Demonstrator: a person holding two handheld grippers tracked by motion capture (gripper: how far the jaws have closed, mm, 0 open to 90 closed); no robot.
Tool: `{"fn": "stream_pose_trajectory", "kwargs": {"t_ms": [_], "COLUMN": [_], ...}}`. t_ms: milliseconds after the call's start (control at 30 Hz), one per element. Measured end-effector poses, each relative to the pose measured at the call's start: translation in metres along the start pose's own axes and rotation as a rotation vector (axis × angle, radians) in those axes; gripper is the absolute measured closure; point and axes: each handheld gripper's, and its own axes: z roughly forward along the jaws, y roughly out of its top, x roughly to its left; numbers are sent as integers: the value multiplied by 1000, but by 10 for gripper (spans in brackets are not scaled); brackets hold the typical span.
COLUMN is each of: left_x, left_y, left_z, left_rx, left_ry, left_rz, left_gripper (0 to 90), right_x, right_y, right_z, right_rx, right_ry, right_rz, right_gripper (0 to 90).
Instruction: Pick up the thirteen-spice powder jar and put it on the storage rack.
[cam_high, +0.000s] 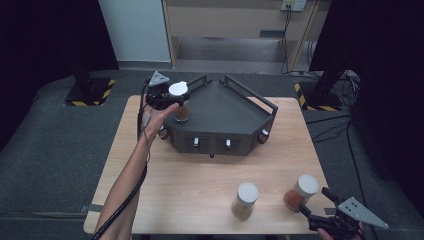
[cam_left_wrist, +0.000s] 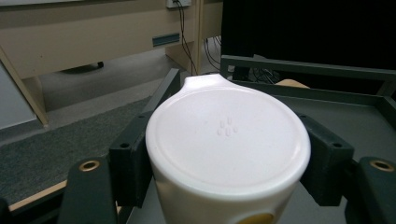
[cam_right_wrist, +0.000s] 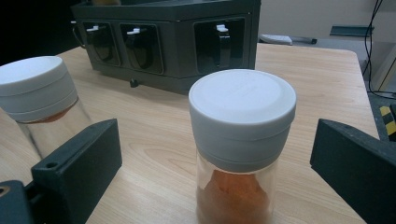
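Jars at the rack and at the table's near edge.

Left gripper (cam_high: 172, 100) clasps a white-lidded jar (cam_high: 179, 102) by its lid over the rack's (cam_high: 235, 117) left corner, just inside the raised rail there; its pads sit against both sides of the lid (cam_left_wrist: 227, 140), and the rest of the rack's top is bare. Right gripper (cam_high: 312, 202) stands unclenched at the table's (cam_high: 200, 175) near right corner, right of and nearer than the rack, with one jar of orange powder (cam_right_wrist: 240, 140) between its jaws, clear of both pads, a gap on each side. A second jar (cam_high: 245, 200) stands just left of it, near the front edge. Between the rack's front and these two jars the tabletop lies bare.
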Motion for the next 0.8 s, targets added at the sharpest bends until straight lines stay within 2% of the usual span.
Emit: {"fn": "stream_pose_trajectory", "kwargs": {"t_ms": [200,300,600,700,800], "left_x": [-3,-5,-10,-12,-16], "left_y": [2,5,10,8,5], "left_z": [-5,-10,-38,-50,-62], "left_rx": [-35,-51,-97,-115,-118], "left_ry": [5,10,-1,-13,-19], "left_rz": [-16,-1,35,39,60], "left_gripper": [138,86,46,40,29], "right_x": [0,1,1,2,2], "right_y": [0,0,0,1,1], "right_z": [0,0,0,0,0], "right_rx": [-1,-1,-2,-1,-1], "right_ry": [0,-1,-3,-4,-6], "right_rz": [-2,-2,-7,-6,-7], "right_gripper": [19,18,18,16,14]}}
